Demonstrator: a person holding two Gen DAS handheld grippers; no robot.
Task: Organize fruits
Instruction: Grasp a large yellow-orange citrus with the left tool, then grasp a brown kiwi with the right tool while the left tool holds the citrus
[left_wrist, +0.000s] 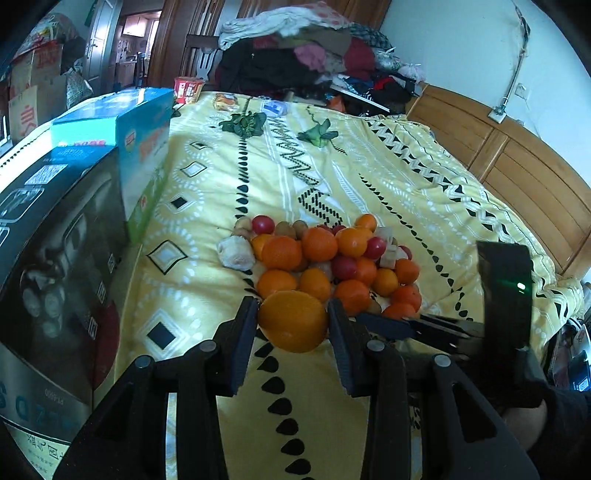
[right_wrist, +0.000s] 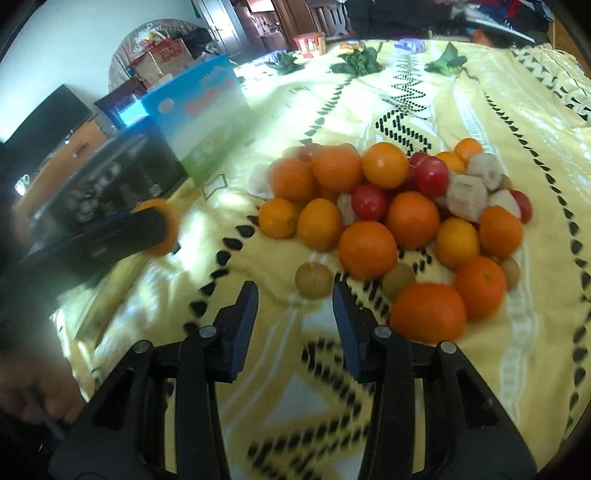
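Note:
On the yellow patterned bedspread (left_wrist: 369, 177) lies a pile of fruit (left_wrist: 332, 258): oranges, small red fruits, brown longans and pale chunks. My left gripper (left_wrist: 292, 306) is shut on a large orange (left_wrist: 293, 325), held just in front of the pile. The right wrist view shows the same orange (right_wrist: 166, 229) at the left, in the left gripper's dark fingers (right_wrist: 140, 232). My right gripper (right_wrist: 294, 291) stands open with nothing between its pads. A brown longan (right_wrist: 313, 279) lies just beyond its tips, at the near edge of the pile (right_wrist: 399, 206). Its fingers (left_wrist: 406, 325) reach in from the right.
A blue carton (left_wrist: 144, 147) and a black box (left_wrist: 55, 258) stand along the bed's left side. Two green leafy bunches (left_wrist: 243, 123) lie further back. Heaped clothes (left_wrist: 314, 48) fill the far end, and a wooden headboard (left_wrist: 517, 177) runs along the right.

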